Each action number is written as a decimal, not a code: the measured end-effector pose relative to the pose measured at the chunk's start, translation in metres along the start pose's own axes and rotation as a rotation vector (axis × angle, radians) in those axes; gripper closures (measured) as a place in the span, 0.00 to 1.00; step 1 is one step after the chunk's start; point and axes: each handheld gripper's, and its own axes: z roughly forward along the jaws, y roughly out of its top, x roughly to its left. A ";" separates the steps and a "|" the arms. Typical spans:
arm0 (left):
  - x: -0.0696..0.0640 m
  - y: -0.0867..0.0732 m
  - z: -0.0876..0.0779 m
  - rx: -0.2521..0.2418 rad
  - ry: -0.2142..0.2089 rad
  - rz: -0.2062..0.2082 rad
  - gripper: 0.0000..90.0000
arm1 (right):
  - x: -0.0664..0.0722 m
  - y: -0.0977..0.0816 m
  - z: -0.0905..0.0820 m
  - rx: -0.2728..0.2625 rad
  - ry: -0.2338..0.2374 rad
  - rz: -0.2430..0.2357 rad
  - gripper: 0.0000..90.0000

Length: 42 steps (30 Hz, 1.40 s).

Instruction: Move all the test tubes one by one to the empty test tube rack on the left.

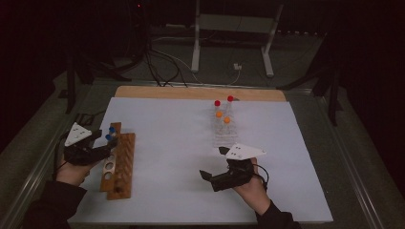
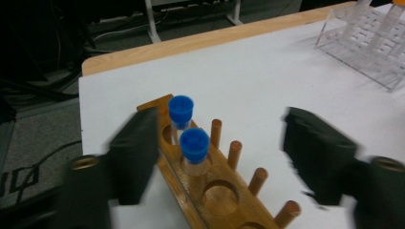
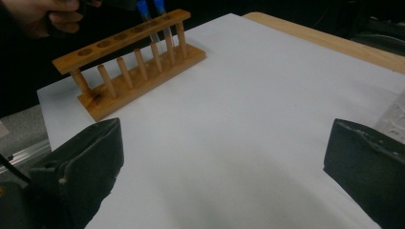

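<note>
Dim room, white-covered desk (image 1: 191, 143). My left gripper (image 2: 217, 157) stands open, holding nothing; the near blue-capped tube (image 2: 195, 148) sits in the wooden rack (image 2: 224, 191) between its jaws. I would withdraw straight, avoiding the caps. Right gripper (image 3: 222, 162) open, empty.

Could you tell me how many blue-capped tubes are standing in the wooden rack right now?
2. Both stand in neighbouring holes at the far end of the wooden rack: the end tube, then the next tube, with empty holes after them.

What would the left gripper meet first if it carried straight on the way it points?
Probably the nearer blue-capped tube in the wooden rack, which stands between the left gripper's open fingers; depth is uncertain.
</note>
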 end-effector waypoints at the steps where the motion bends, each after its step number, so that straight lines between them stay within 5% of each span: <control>1: -0.002 0.001 -0.002 -0.002 -0.007 0.000 0.25 | -0.001 0.001 -0.001 -0.006 0.001 0.003 0.00; 4: -0.012 0.006 -0.009 -0.012 -0.007 0.006 0.15 | -0.005 0.004 -0.005 -0.021 -0.002 0.009 0.00; 8: -0.029 0.009 -0.015 -0.023 -0.065 0.018 0.05 | -0.012 0.009 -0.010 -0.048 -0.021 0.001 0.00; 17: -0.068 0.011 -0.017 -0.068 -0.267 0.056 0.03 | -0.039 0.012 -0.014 -0.052 -0.075 0.020 0.00; 23: -0.090 0.005 -0.011 -0.065 -0.349 0.077 0.03 | -0.062 0.009 -0.008 -0.037 -0.180 0.020 0.00; 30: -0.105 -0.002 -0.004 -0.052 -0.389 0.093 0.03 | -0.091 0.000 0.010 0.004 -0.275 0.069 0.07; 34: -0.108 -0.003 -0.003 -0.048 -0.411 0.099 0.03 | -0.105 -0.006 0.021 0.022 -0.311 0.091 0.22; 42: -0.110 -0.004 -0.002 -0.043 -0.415 0.102 0.03 | -0.121 -0.008 0.041 0.053 -0.305 0.125 0.49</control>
